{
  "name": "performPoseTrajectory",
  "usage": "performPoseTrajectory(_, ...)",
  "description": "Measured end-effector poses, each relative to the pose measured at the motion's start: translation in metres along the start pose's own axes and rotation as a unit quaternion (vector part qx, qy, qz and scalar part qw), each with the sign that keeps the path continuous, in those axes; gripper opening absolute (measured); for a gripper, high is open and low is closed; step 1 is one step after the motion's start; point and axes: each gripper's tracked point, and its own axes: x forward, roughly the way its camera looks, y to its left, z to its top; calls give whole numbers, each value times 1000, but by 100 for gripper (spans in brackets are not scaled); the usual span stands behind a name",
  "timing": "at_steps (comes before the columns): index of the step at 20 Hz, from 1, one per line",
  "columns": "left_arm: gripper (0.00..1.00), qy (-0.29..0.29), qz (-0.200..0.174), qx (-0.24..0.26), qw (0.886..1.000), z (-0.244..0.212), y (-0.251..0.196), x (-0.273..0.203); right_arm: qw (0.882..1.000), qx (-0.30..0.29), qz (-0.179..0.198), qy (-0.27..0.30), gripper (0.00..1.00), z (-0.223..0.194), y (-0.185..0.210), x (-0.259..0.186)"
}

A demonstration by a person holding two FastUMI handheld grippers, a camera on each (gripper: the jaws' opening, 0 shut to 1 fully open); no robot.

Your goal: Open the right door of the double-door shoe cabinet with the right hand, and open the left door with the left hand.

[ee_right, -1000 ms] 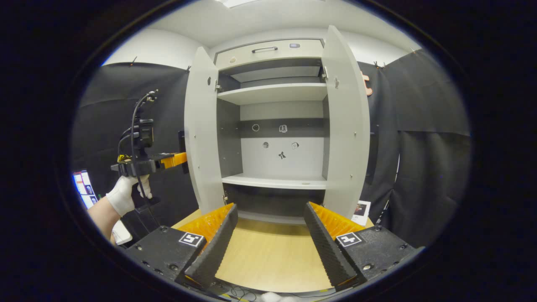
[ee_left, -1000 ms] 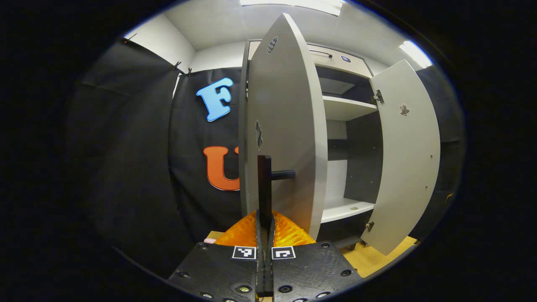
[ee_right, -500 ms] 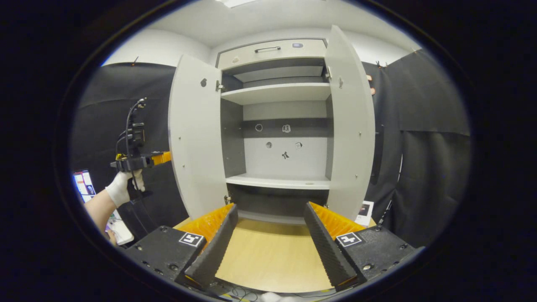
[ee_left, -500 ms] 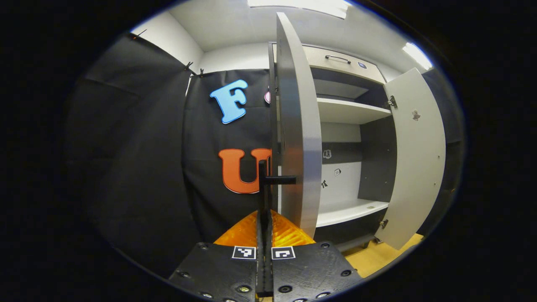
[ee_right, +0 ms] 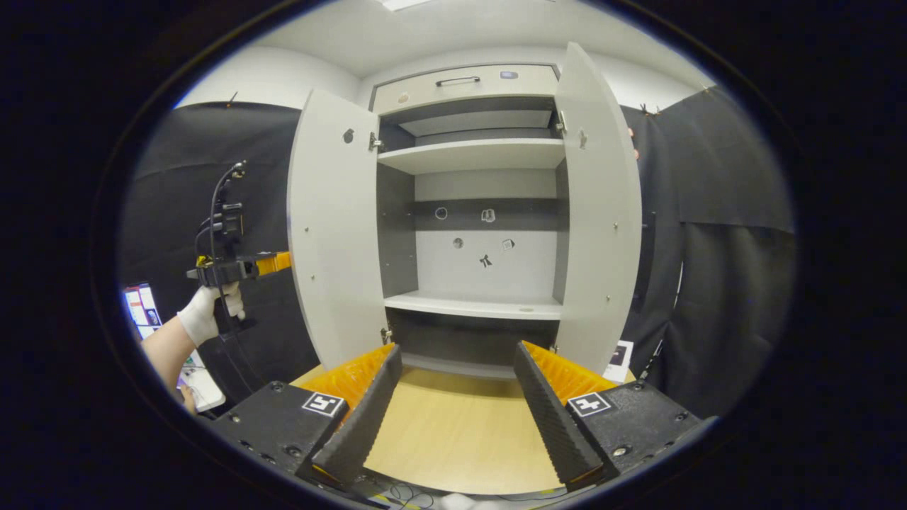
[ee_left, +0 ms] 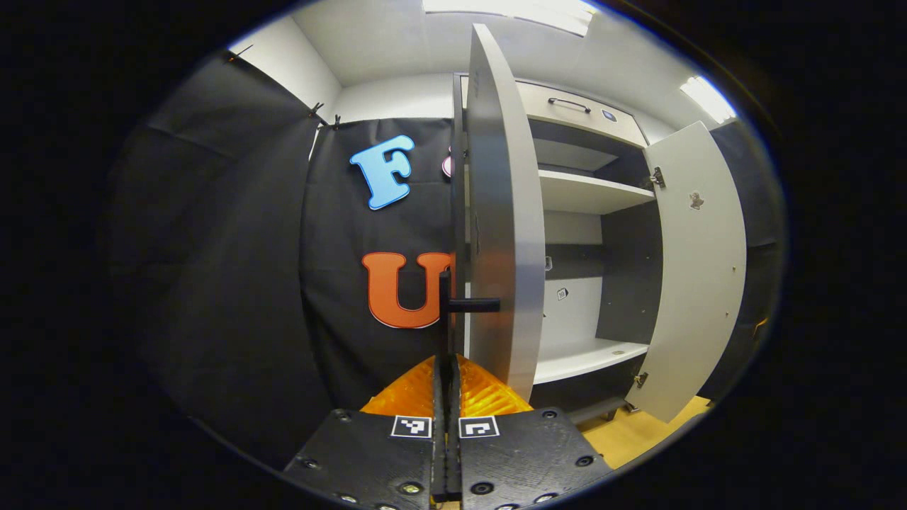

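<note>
At the far end of the wooden floor (ee_right: 453, 439) stands the double-door shoe cabinet (ee_right: 471, 191), both of its grey doors swung wide so that the shelves (ee_right: 471, 156) and the pale back panel with a few small stickers (ee_right: 485, 261) lie open to sight. In the left gripper view the left door (ee_left: 499, 234) is seen nearly edge-on, just right of centre, and its black bar handle (ee_left: 445, 312) runs down between the fingers of the left gripper (ee_left: 446, 425), whose jaws are closed together on that handle with no gap showing. Farther right in the same view the right door (ee_left: 698, 269) hangs open, its inner face turned to the camera, with hinges at top and bottom. In the right gripper view the right gripper (ee_right: 457, 414) sits low and near, well apart from the cabinet, its ridged fingers (ee_right: 549, 418) spread wide with bare floor between them and nothing held. To the left in that view a white-gloved hand (ee_right: 205, 315) holds the other gripper up against the outer side of the left door (ee_right: 333, 227). Above the doors is a drawer (ee_right: 468, 81) with a dark pull.
</note>
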Motion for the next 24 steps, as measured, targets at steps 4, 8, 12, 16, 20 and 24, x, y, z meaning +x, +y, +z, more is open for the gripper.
performPoseTrajectory(4,1,-6,4,9,1000,5,5,-4,1000,-1,5,3,98,0,3,5)
performPoseTrajectory(8,8,-9,16,9,1000,6,12,-32,1000,-1,8,1,98,1,3,5)
performPoseTrajectory(12,56,12,19,23,999,-10,7,-55,1000,0,7,-4,99,5,1,10)
performPoseTrajectory(16,95,20,69,25,997,-23,8,-86,1000,1,3,-4,98,3,-4,14)
performPoseTrajectory(20,96,35,90,19,995,-45,-9,-110,1000,5,-3,1,98,-1,-9,17)
performPoseTrajectory(24,96,43,98,7,994,-49,-33,-122,1000,5,-14,-2,98,2,-18,19)
